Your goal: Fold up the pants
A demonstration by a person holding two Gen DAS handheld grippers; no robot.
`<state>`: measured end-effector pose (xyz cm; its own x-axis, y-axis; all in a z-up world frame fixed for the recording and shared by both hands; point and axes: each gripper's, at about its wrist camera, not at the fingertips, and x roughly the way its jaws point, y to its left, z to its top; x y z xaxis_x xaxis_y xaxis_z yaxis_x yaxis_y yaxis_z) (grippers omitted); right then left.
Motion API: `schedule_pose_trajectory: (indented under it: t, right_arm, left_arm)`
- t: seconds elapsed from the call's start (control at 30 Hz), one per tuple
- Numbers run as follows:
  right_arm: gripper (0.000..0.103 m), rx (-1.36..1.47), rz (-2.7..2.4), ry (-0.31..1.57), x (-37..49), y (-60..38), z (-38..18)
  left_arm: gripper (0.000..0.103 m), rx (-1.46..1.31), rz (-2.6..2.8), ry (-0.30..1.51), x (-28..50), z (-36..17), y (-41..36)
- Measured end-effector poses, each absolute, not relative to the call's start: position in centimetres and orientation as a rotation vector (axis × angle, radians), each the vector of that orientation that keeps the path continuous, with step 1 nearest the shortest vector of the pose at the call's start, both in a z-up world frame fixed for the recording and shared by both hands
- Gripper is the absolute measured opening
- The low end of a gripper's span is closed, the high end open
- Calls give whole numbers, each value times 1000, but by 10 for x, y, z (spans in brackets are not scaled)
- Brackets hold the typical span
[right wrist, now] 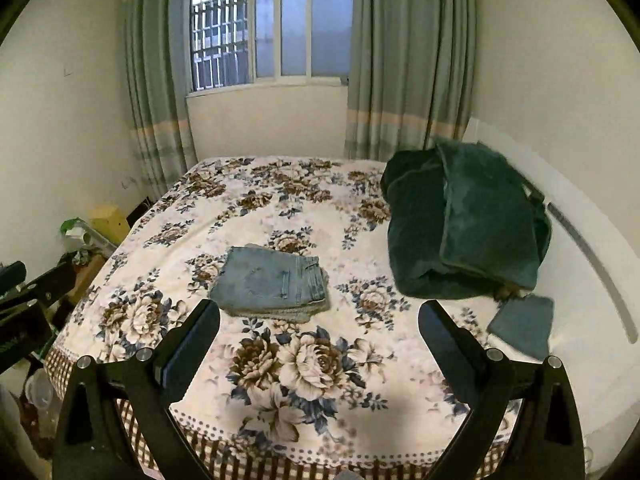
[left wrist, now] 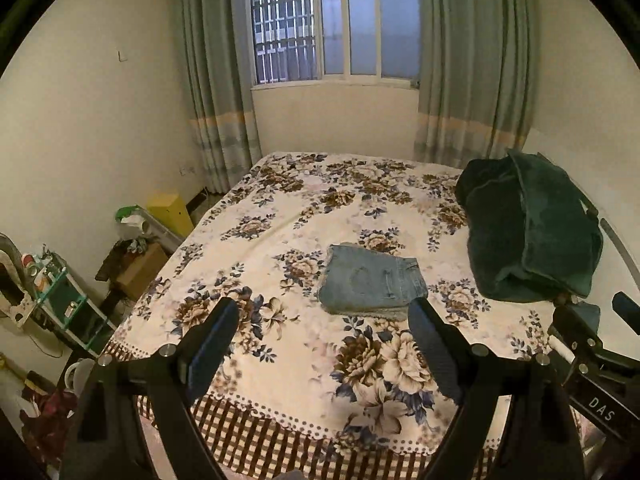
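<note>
Light blue denim pants [left wrist: 372, 286] lie folded into a compact stack in the middle of the floral bedspread [left wrist: 280, 220]; they also show in the right wrist view [right wrist: 272, 286]. My left gripper [left wrist: 322, 346] is open and empty, held above the near part of the bed, short of the pants. My right gripper [right wrist: 318, 350] is open and empty, also above the near part of the bed, with the pants just beyond its left finger. The right gripper's body shows at the right edge of the left wrist view [left wrist: 592, 360].
A dark green blanket [right wrist: 468, 220] is heaped at the bed's right side, with a small grey-blue folded cloth [right wrist: 524, 326] below it. Boxes and clutter [left wrist: 132, 256] stand on the floor left of the bed. Curtains and a window are behind.
</note>
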<state>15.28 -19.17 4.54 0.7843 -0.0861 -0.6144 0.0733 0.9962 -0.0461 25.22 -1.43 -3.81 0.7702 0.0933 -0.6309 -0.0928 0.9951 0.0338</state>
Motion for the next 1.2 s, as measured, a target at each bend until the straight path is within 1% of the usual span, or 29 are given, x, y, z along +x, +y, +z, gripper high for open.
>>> schedule_pose_trajectory:
  t: [0.03, 0.07, 0.1, 0.6, 1.2]
  right_arm:
    - [102, -22, -87, 662, 146, -190, 51]
    - [103, -24, -86, 661, 141, -188, 54]
    - [103, -26, -87, 660, 137, -187, 57]
    - [103, -14, -99, 618, 96, -174, 96]
    - [103, 13, -106, 628, 91, -182, 103]
  left_arm:
    - [89, 5, 98, 677, 247, -34, -13]
    - [95, 6, 92, 676, 244, -32, -12]
    - [103, 4, 83, 675, 240, -30, -11]
    - [103, 1, 62, 640, 208, -11, 5]
    - [103, 5, 54, 640, 196, -4, 5]
